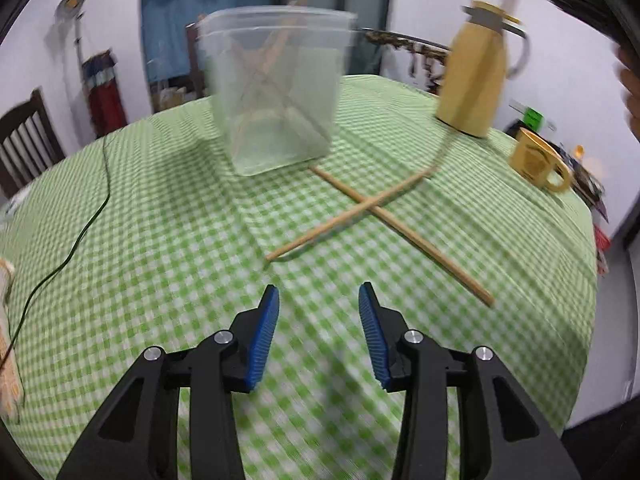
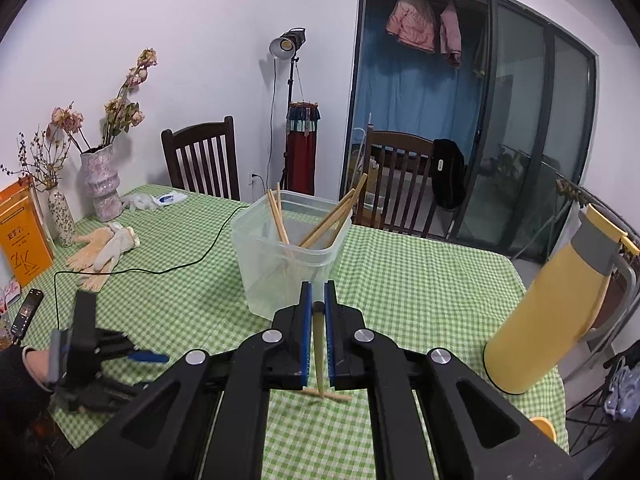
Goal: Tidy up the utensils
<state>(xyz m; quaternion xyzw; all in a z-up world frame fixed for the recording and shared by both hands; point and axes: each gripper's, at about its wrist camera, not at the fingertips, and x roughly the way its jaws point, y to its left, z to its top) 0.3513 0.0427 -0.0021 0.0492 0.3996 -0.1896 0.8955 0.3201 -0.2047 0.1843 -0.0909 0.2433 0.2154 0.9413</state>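
Two wooden chopsticks lie crossed on the green checked tablecloth (image 1: 168, 216), one (image 1: 432, 254) slanting down to the right, the other (image 1: 316, 234) down to the left. My left gripper (image 1: 319, 292) hovers just short of them, open, with only cloth between its blue pads (image 1: 264, 332). Beyond stands a clear plastic container (image 1: 276, 92) holding several chopsticks (image 2: 320, 228). My right gripper (image 2: 319, 286) is shut on a pale chopstick (image 2: 319, 344) that stands upright between its pads. In the right wrist view the left gripper (image 2: 138, 372) shows low at the left, in a person's hand.
A yellow thermos jug (image 1: 472, 76) and a yellow mug (image 1: 534, 160) stand to the right. A black cable (image 1: 80, 236) snakes over the left side. Work gloves (image 2: 104, 252), vases (image 2: 100, 184), an orange book (image 2: 22, 232) and a phone (image 2: 26, 316) line the far-left edge. Chairs ring the table.
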